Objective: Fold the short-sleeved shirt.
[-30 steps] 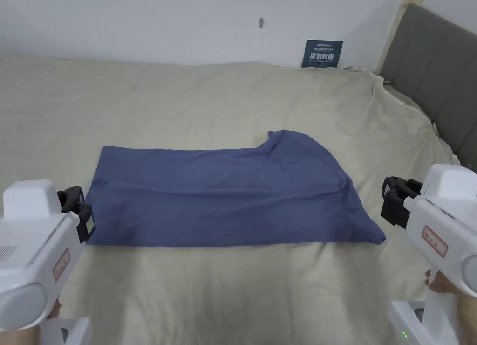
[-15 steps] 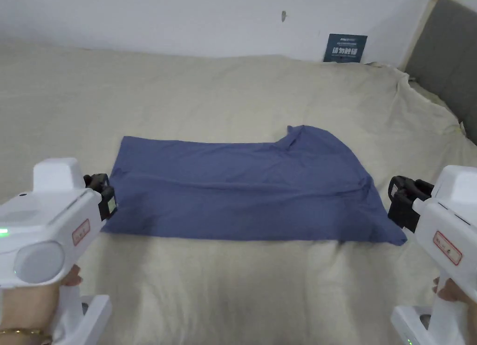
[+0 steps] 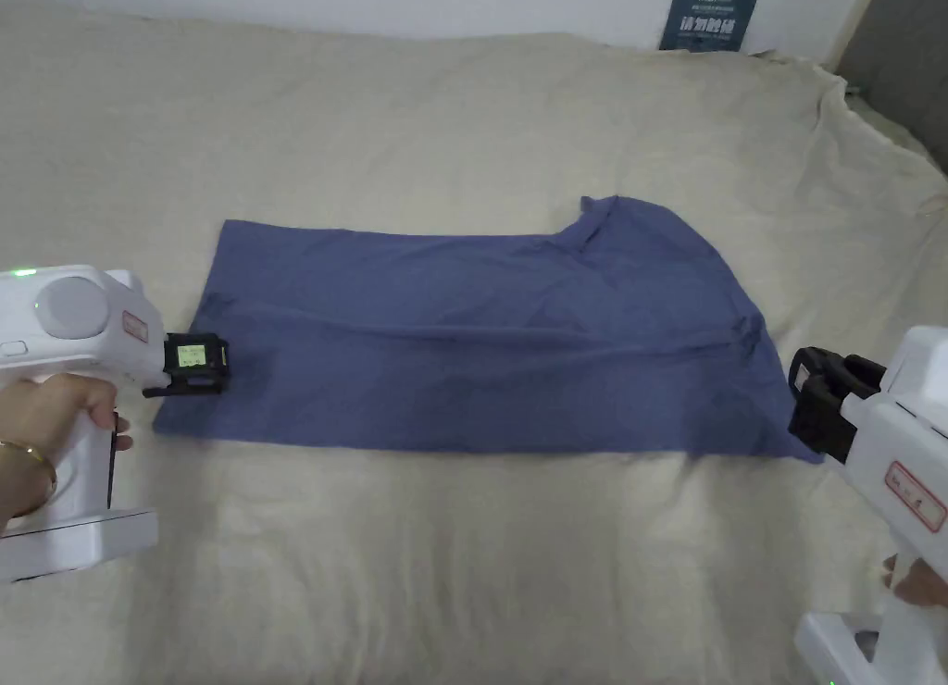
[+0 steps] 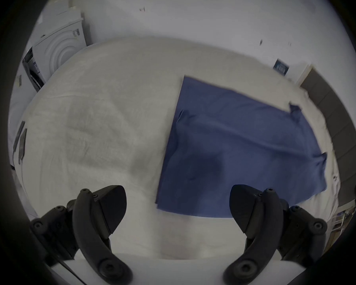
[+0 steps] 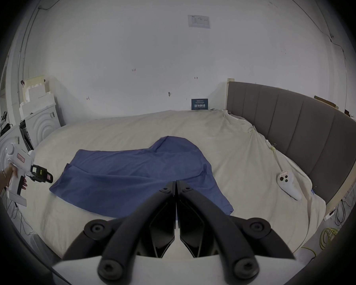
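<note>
**Two grippers flank a folded blue shirt on the bed**

Two handheld grippers are seen at the near edge of the scene. The left gripper (image 3: 199, 367) is held by a hand (image 3: 46, 418) just beside the shirt's left edge, close to its near left corner, and whether it touches the cloth cannot be told. In the left gripper view its jaws are spread wide, with only bedsheet and the shirt's near corner seen in the gap between them. The right gripper (image 3: 819, 400) is positioned at the shirt's near right corner; in the right gripper view its jaws are pressed together, tip to tip, and nothing is seen pinched between them.

Between the two tools the blue short-sleeved shirt (image 3: 481, 344) is laid flat on the beige bedsheet (image 3: 463, 566), already folded lengthwise into a long band running left to right. A crease is seen along its middle, and a rounded flap of cloth rises at the far right end.

Further right, a white controller (image 5: 287, 183) is lying on the sheet near the grey headboard (image 5: 296, 114). At the far edge of the bed, a small dark sign (image 3: 708, 18) is propped against the white wall (image 5: 152, 53).
</note>
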